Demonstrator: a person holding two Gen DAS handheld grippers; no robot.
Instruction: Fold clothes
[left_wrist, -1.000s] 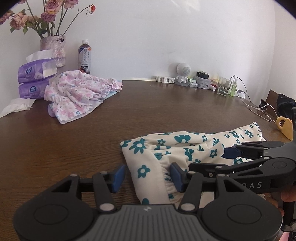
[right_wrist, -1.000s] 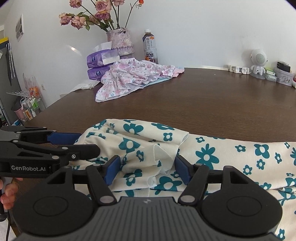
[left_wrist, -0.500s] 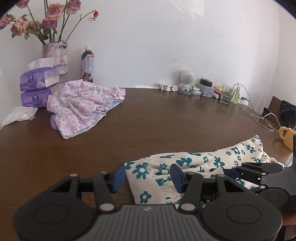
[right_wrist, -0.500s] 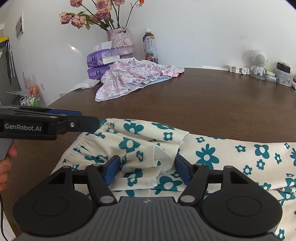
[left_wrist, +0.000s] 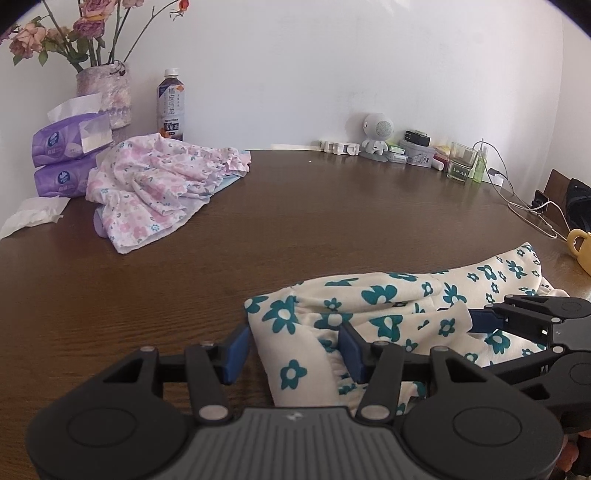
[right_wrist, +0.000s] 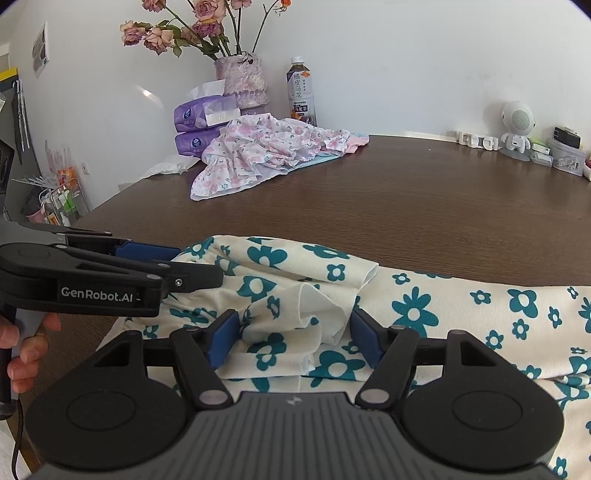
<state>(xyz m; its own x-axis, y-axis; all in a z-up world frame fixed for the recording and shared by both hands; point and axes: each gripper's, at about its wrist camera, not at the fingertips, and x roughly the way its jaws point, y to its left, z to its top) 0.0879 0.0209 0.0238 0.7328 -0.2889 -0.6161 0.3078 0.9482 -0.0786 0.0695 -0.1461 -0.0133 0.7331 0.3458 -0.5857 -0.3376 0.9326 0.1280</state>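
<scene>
A cream garment with teal flowers (left_wrist: 388, 295) lies crumpled at the near edge of the brown table (left_wrist: 332, 206). My left gripper (left_wrist: 293, 350) is open, its blue pads on either side of the garment's left corner. In the right wrist view the same garment (right_wrist: 443, 306) spreads off to the right. My right gripper (right_wrist: 293, 339) is open around a bunched fold of it. The left gripper (right_wrist: 199, 264) comes in from the left over the garment's edge, held by a hand (right_wrist: 26, 347). The right gripper (left_wrist: 480, 325) shows at the right of the left wrist view.
A pink floral garment pile (left_wrist: 159, 184) lies at the back left beside purple tissue packs (left_wrist: 70, 147), a flower vase (left_wrist: 107, 96) and a bottle (left_wrist: 170, 107). Small items and a glass (left_wrist: 460, 166) line the back wall. Cables (left_wrist: 528, 206) and a yellow mug (left_wrist: 580, 243) sit at the right.
My left gripper drew back from the garment half a second ago and has come back to its left corner. The right gripper has stayed in place, open around the fold.
</scene>
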